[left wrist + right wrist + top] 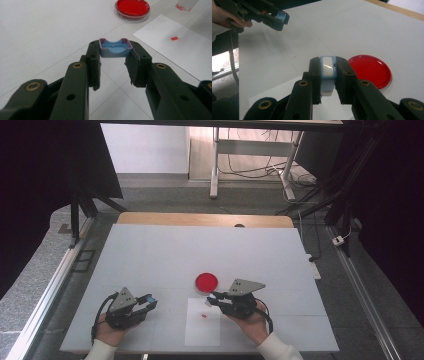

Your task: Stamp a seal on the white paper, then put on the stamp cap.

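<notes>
We saw the left gripper [113, 65] clamped on a blue cap [115, 47], the right gripper [328, 80] clamped on a blue-white piece [327, 68], its lower end hidden between the jaws, left of the red dish [369, 71].

White worktop [150, 255] at centre, wooden edge [205, 219] along its far side at 12 o'clock. Grey speckled floor [35, 265] all around. Metal rails at 9 o'clock [50, 292] and at 3 o'clock [362, 292]. Black curtains at 10 o'clock [40, 165] and 2 o'clock [390, 175]. White table legs [216, 165] at 12 o'clock, loose cables [250, 170] beneath. White power strip [313, 268] just beside the worktop at 3 o'clock.
</notes>
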A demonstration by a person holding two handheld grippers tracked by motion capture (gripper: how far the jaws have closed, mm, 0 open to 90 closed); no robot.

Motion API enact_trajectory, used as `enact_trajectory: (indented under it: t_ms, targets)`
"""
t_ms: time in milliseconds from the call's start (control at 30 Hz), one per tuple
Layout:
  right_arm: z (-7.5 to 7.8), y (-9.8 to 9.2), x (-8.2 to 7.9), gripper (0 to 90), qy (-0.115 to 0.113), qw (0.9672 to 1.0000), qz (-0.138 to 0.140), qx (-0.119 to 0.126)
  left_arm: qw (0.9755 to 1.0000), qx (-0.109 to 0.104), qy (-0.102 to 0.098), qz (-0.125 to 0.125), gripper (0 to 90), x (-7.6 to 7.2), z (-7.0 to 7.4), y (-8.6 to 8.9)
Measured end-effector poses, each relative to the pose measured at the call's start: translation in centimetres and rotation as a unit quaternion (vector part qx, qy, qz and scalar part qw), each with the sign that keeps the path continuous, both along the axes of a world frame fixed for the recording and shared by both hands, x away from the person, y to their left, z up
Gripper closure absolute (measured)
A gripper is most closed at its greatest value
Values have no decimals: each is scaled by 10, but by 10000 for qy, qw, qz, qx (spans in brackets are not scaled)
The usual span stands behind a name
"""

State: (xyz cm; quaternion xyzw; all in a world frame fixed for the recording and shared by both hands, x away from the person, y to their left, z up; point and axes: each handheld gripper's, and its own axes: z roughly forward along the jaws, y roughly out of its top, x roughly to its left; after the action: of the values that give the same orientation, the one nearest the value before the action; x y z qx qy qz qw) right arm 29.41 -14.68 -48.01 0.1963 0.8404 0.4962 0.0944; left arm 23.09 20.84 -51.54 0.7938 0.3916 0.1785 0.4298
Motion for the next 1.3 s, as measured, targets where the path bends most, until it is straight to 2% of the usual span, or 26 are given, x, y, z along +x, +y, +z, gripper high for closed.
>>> enact_trajectory:
  t_ms: [233,633,1300]
  targets:
    - [7,-7,2,751,-30,9996,-126,235,10000,-2,-6,8,649,0,0,0]
    - [18,-21,5,751,-99,9971,-326,684,10000,7,-22,7,648,1,0,-1]
    - [28,-25,4,750,-177,9957,-351,844,10000,5,-58,-15,648,1,1,-5]
